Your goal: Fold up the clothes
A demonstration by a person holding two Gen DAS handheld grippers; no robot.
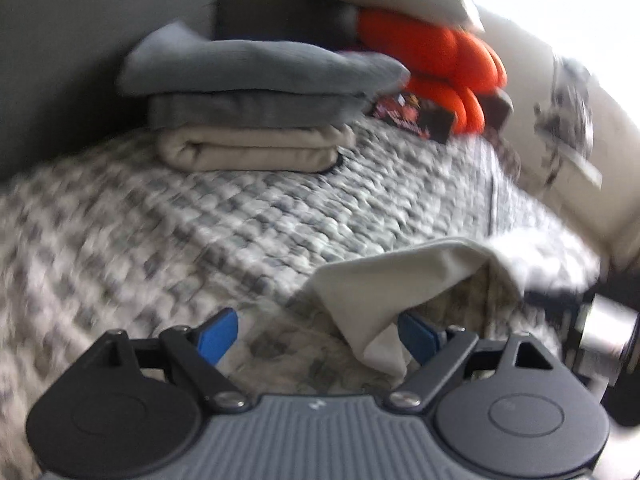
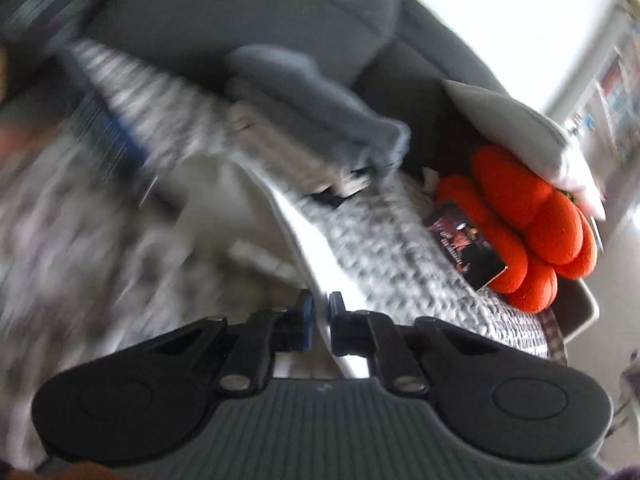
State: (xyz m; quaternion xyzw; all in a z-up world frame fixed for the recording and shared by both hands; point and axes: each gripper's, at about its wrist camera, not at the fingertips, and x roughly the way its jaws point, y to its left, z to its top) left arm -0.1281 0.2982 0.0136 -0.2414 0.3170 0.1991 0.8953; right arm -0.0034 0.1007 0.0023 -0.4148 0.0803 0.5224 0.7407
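Losing the pinch is the main risk here. The right gripper (image 2: 318, 312) has its jaws drawn together on the edge of a pale garment (image 2: 224, 216), with the fold of cloth running up between the blue pads; only a thin strip seems caught, so I judge a quick pull could let it slide out. The left gripper (image 1: 316, 334) has its jaws wide apart and clamps nothing, though a loose corner of beige cloth (image 1: 400, 280) hangs against its right-hand pad. If that corner is not taken cleanly, the garment may be held from one side only and bunch instead of folding flat. Both views are smeared, so exact contact is hard to read.

The garment lies on a grey-and-white quilted bedspread (image 1: 240, 216), near both grippers. Behind it sits a stack of folded clothes (image 1: 256, 112), grey pieces over a beige one, which a wide sweep could knock askew. Just beside the stack are an orange pumpkin-shaped cushion (image 2: 528, 224), a small dark card or booklet (image 2: 466, 246) lying against it, and a pale pillow (image 2: 520, 136) resting on top. These crowd the far side of the bedspread, leaving less free room for spreading cloth.
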